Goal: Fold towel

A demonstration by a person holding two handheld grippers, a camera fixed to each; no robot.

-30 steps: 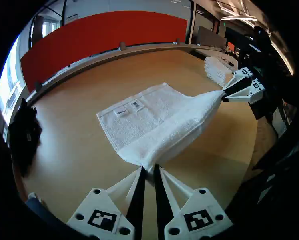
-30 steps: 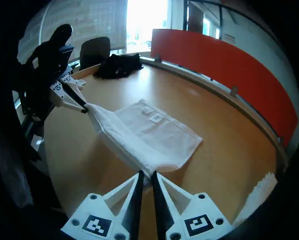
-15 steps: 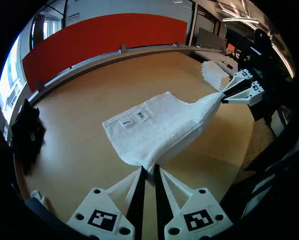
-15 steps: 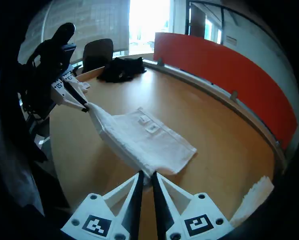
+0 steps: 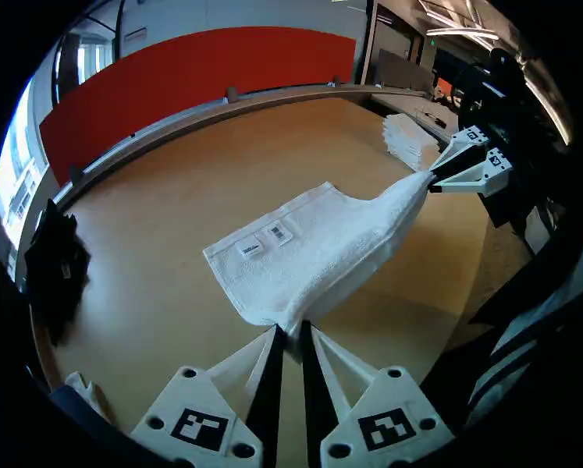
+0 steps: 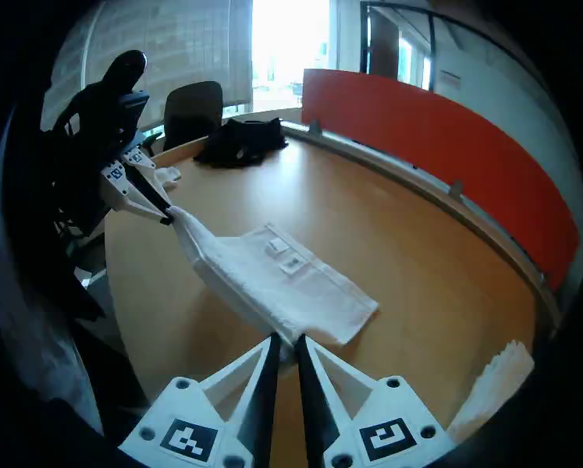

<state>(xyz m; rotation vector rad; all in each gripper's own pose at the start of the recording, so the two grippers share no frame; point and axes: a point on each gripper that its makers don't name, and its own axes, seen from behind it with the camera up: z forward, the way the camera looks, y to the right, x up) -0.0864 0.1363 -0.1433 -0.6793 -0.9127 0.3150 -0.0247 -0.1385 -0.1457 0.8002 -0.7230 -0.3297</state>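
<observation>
A white towel with two small labels lies on the wooden table, its near edge lifted between two corners. My left gripper is shut on one corner at the bottom of the left gripper view. Farther off in that view, the right gripper pinches the opposite corner. In the right gripper view the towel stretches from my right gripper, shut on its corner, up to the left gripper at the left.
A stack of folded white towels sits at the table's far right and shows again as folded towels. A black bag lies at the far end near a chair. A red partition runs along the table's back edge.
Both grippers have lifted and drawn the held edge back, so the towel slid across the table. The fold has grown narrower, with less of the towel lying flat.
</observation>
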